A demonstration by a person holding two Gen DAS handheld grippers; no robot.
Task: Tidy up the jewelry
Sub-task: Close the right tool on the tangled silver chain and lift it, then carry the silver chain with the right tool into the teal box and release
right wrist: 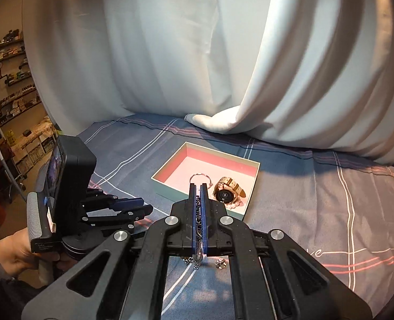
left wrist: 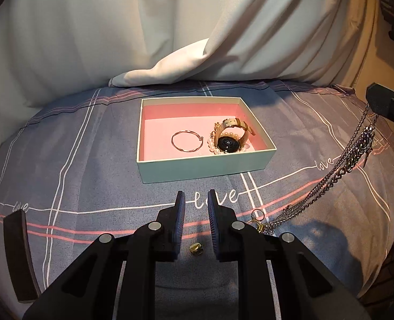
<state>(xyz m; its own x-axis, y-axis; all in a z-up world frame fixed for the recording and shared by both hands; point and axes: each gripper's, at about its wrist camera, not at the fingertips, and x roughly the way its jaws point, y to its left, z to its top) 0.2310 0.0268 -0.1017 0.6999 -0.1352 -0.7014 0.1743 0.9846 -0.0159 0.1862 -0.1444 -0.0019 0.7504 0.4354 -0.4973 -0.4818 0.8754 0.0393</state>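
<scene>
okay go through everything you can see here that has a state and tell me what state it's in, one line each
Gift box: open, no lid on.
Watch: inside the box, strap looped.
Bangle: lying flat in the box.
Chain necklace: hanging from the right gripper, lower end on the bedspread.
Right gripper: shut on the chain.
Left gripper: narrowly open, empty.

Chain's (right wrist: 197, 229) upper end perhaps hidden between right claw (right wrist: 198, 186) pads.

Bed (left wrist: 95, 165): grey-blue plaid sheet, "love" lettering. On it: open box (left wrist: 197, 168), pink-lined; small gold piece (left wrist: 195, 249); ring (left wrist: 257, 214); chain's lower end (left wrist: 277, 224); white drape's fold (left wrist: 165, 74).
</scene>
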